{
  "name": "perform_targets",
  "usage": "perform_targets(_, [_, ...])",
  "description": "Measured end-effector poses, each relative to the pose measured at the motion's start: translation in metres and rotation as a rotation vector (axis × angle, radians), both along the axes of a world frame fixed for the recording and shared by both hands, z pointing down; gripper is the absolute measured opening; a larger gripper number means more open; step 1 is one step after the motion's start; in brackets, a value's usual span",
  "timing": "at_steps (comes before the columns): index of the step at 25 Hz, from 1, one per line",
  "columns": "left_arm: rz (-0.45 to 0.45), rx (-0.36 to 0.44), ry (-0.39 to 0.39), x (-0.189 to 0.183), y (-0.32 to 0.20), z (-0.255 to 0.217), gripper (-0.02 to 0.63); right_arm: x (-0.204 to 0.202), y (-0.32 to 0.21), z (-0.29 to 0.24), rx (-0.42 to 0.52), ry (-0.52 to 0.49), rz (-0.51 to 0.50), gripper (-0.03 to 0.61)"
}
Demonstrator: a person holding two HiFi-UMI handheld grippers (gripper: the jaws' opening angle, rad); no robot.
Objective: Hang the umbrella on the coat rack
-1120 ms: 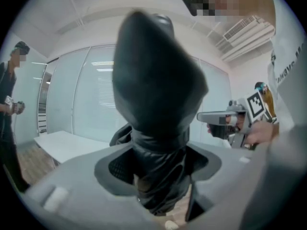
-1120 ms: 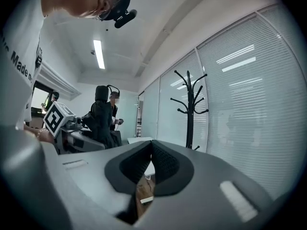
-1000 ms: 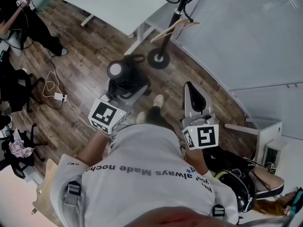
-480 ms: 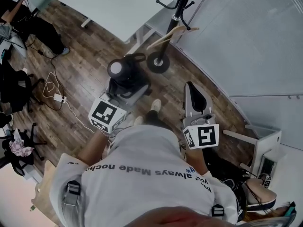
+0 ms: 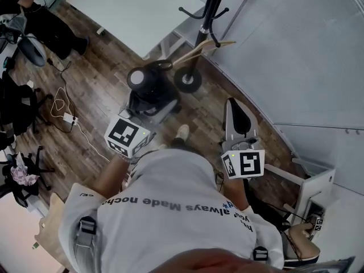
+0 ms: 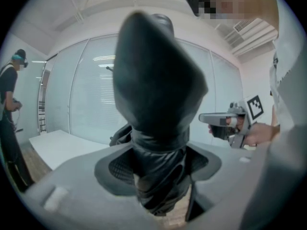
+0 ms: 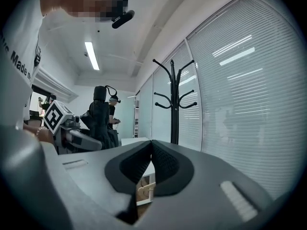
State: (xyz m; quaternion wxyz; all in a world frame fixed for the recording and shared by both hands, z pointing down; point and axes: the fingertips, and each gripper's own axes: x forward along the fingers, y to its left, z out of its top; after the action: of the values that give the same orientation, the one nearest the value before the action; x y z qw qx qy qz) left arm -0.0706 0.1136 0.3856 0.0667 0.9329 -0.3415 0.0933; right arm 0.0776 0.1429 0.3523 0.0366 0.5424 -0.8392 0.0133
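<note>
Wood floor (image 5: 96,90); coat rack (image 5: 206,21) top off-frame overhead

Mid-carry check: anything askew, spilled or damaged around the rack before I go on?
Only one oddity: a pale wooden clothes hanger sits slanted against the pole of the black coat rack, well below its hooks. The black folded umbrella stands upright, clamped in the left claw; nothing looks spilled or damaged.

A folded black umbrella (image 6: 153,95) fills the left gripper view, hiding nearly all of the coat rack (image 5: 209,16) behind it, while the rack's top and a bystander (image 5: 54,30) are cut off at the head view's upper edge.
</note>
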Motion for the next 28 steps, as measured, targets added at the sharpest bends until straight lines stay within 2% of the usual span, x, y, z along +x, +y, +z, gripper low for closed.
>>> perform_targets(9, [-0.029, -0.004, 0.007, 0.029, -0.027, 0.000, 0.284, 0.028, -0.032, 0.003, -0.004, 0.004, -0.028, 0.002])
perform_targets(20, [-0.036, -0.007, 0.008, 0.028, -0.078, 0.000, 0.284, 0.031, -0.077, 0.008, -0.020, 0.005, -0.022, 0.002])
perform_targets(28, [0.011, -0.001, 0.007, 0.017, -0.145, 0.000, 0.284, 0.016, -0.140, 0.001, -0.002, 0.015, 0.003, 0.002])
